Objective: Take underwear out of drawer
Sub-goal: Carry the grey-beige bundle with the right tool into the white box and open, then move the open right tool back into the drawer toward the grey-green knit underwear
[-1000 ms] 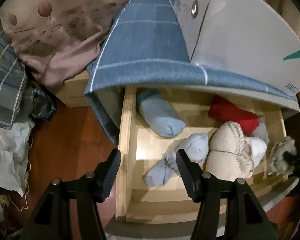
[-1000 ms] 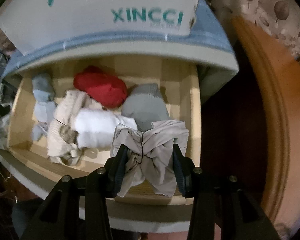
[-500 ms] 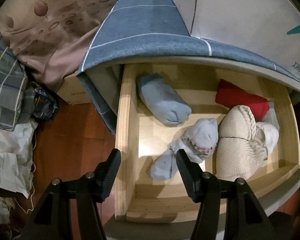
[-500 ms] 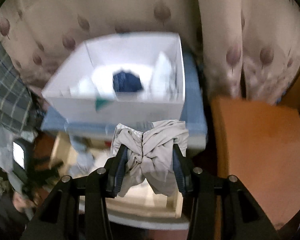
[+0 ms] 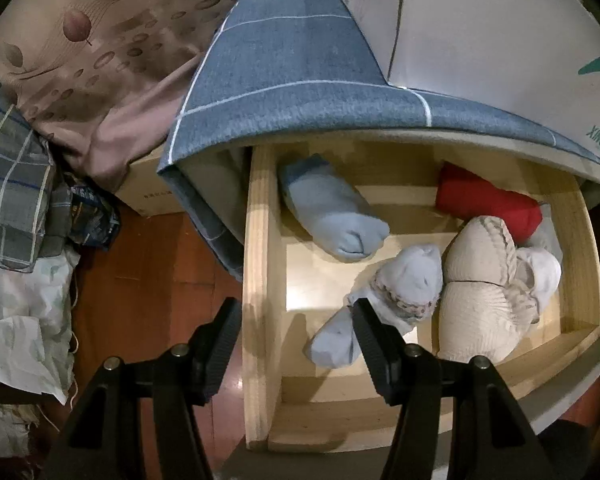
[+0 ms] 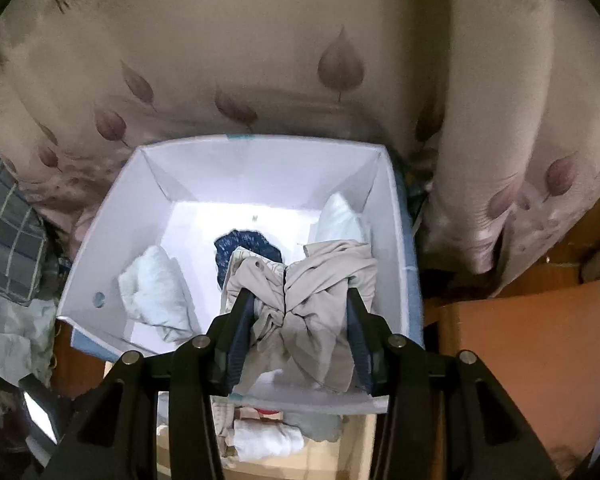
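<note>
Right tongs [image 6: 296, 320] clamping beige underwear [image 6: 300, 300] over white box [image 6: 112, 216]; left tongs [image 5: 296, 336] open, empty, above drawer [image 5: 256, 280]

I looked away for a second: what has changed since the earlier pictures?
The right gripper, shut on the beige underwear throughout, has carried it up from the drawer to above the open white box. The left gripper stays open over the drawer's left edge; the folded items inside are unmoved.

Underwear lifted out to the box

The right tool [image 6: 296, 316] carried the beige underwear [image 6: 304, 292] up from the drawer [image 6: 340, 456] to above the white box [image 6: 100, 272].
</note>
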A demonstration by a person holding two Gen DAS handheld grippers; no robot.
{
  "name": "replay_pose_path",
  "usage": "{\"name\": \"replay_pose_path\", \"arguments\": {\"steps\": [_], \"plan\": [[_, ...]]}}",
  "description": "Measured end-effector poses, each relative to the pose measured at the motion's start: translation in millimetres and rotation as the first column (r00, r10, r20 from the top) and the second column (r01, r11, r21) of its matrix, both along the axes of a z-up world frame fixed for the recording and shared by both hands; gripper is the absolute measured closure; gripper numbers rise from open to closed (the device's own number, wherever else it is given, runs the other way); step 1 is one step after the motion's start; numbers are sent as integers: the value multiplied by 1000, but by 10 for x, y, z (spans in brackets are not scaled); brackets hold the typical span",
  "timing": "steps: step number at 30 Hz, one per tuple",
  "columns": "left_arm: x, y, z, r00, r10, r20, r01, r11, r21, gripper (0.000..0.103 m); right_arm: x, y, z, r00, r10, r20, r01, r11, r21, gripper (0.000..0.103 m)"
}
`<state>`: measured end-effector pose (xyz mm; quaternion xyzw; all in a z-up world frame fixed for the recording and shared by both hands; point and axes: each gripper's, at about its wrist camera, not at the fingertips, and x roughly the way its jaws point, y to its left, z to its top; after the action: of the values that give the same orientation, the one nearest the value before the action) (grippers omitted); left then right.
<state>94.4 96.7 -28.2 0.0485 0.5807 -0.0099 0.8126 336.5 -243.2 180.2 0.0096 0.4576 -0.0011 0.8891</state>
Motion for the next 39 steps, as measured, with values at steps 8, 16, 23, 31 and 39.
{"name": "replay_pose_path", "arguments": {"steps": [8,16,23,31,39], "plan": [[27,-28,-50,1000,-6,-20,6,1000,-2,44,219,55,-389,996,-10,-85,9,1000,-7,57],[16,-34,-74,1000,-8,-27,8,1000,3,44,-270,38,-16,996,85,-12,-85,996,25,52],[-43,13,-84,999,10,-31,-10,1000,-6,44,-1030,-10,-421,980,170,-100,-165,984,61,56],[-68,38,-117,999,12,-36,-12,1000,-1,44,-1037,27,-1609,951,212,-226,-217,976,4,64],[-76,38,-147,999,3,-40,-3,1000,-7,44,-763,27,-2220,952,177,-250,-206,974,-94,64]]}}
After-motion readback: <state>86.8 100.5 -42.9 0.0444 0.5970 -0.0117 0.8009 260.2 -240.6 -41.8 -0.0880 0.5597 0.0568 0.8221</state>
